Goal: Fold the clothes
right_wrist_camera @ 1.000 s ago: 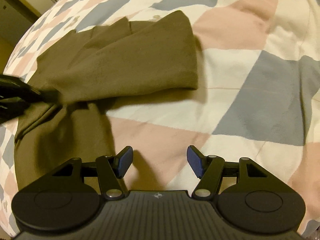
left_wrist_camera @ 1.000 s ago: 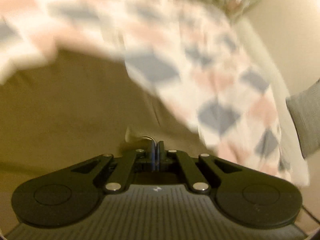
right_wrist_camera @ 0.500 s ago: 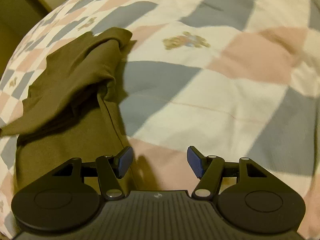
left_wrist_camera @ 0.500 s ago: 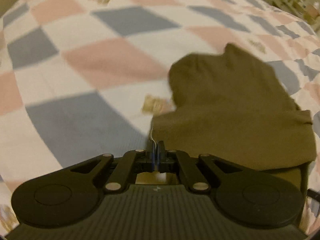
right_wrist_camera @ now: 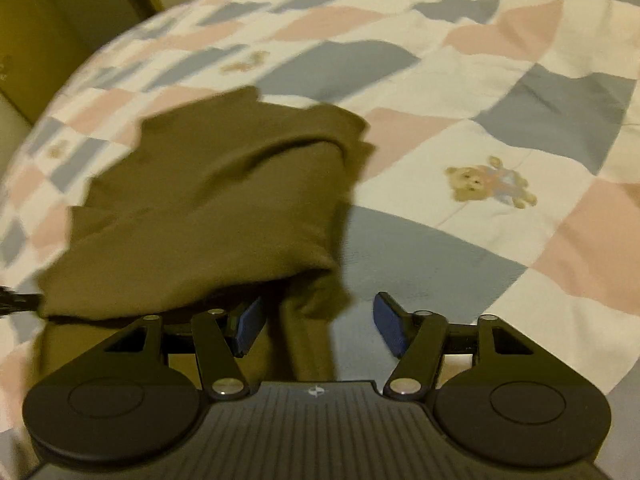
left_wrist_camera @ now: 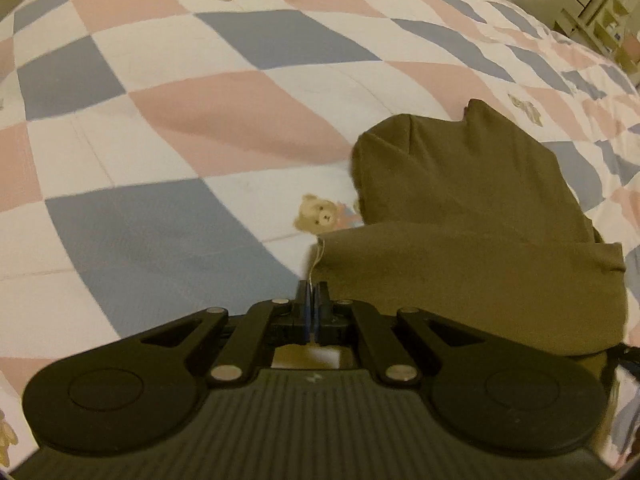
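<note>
Left wrist view shows an olive garment (left_wrist_camera: 460, 216) lying on the quilted bed (left_wrist_camera: 168, 100), already doubled over at least once, with 1 layer lapped across another and a lumpy far end. The left hand-held gripper (left_wrist_camera: 311, 308) has its jaws fully together at the garment's near left corner; a thin pale thread runs from that corner into the pads, but whether any cloth is pinched there I cannot tell.

From the right wrist view, the right hand-held gripper (right_wrist_camera: 316, 324) sits at the near right edge of the same garment (right_wrist_camera: 208, 200). Its jaws are apart and closing, with a hanging fold of cloth between them that the pads do not yet press.

Folding looks partly done: the bundle is compact but uneven, with edges that do not line up. Likely left are another fold and some tidying of the loose edges.
</note>
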`<state>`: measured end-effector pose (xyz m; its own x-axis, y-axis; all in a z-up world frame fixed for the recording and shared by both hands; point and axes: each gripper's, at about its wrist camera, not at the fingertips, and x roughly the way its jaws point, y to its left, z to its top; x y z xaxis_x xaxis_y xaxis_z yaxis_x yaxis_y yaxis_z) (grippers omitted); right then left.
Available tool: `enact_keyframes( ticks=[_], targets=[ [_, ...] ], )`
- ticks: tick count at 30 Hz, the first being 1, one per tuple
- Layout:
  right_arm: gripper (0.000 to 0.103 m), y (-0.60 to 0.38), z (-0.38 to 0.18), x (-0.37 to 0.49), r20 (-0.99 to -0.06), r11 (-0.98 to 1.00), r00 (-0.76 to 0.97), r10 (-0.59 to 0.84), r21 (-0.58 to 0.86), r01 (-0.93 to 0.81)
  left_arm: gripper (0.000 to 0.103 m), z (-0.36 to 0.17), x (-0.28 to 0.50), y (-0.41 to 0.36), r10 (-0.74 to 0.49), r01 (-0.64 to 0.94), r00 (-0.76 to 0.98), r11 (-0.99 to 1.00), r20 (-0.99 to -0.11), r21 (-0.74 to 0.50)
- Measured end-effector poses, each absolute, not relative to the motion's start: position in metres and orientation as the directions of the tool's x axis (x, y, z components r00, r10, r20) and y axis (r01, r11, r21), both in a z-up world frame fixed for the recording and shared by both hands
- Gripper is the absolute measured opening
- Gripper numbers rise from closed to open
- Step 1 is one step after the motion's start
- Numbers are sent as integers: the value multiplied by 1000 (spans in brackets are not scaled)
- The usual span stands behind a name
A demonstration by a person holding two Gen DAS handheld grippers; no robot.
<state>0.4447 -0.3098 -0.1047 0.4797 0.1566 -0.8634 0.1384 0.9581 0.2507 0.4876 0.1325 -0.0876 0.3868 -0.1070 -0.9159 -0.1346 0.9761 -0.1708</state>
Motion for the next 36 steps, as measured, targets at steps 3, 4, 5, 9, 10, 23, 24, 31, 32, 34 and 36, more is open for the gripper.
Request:
enact_keyframes(
  ticks=[3,4,5,9,10,23,24,31,32,34,36],
  targets=[
    [47,-344,-124,437,-876,891,461,141,315,327,0,-99,480,132,-63,-125,335,986,-940,-110],
    [47,-352,-130,433,-879,873,447,166,342,348,0,-105,478,133,-68,-134,309,984,-949,-114],
    [47,-356,-133,431,-880,860,439,184,360,361,0,-109,476,135,-87,-147,286,980,-954,-134],
    [52,-360,-127,430,-881,850,426,204,375,370,33,-106,473,151,-244,-249,305,913,-920,-325],
    [55,-359,-124,431,-882,857,427,201,369,358,36,-104,474,155,-251,-267,324,901,-912,-343],
    [60,-349,-106,419,-887,887,424,182,335,319,60,-102,487,179,-466,-308,421,734,-778,-605],
    [60,-349,-106,419,-888,887,422,183,335,318,63,-100,484,182,-469,-315,430,724,-772,-614],
    [62,-347,-109,423,-890,884,414,191,339,322,72,-120,494,198,-469,-408,420,667,-777,-624],
    [62,-347,-110,423,-892,885,410,190,336,321,71,-126,500,194,-461,-410,395,686,-795,-601],
    [62,-345,-112,424,-895,887,404,187,331,322,55,-135,512,180,-454,-387,349,727,-820,-567],
    [62,-345,-112,424,-897,887,401,186,329,325,13,-135,523,166,-451,-337,325,766,-831,-548]
  ],
)
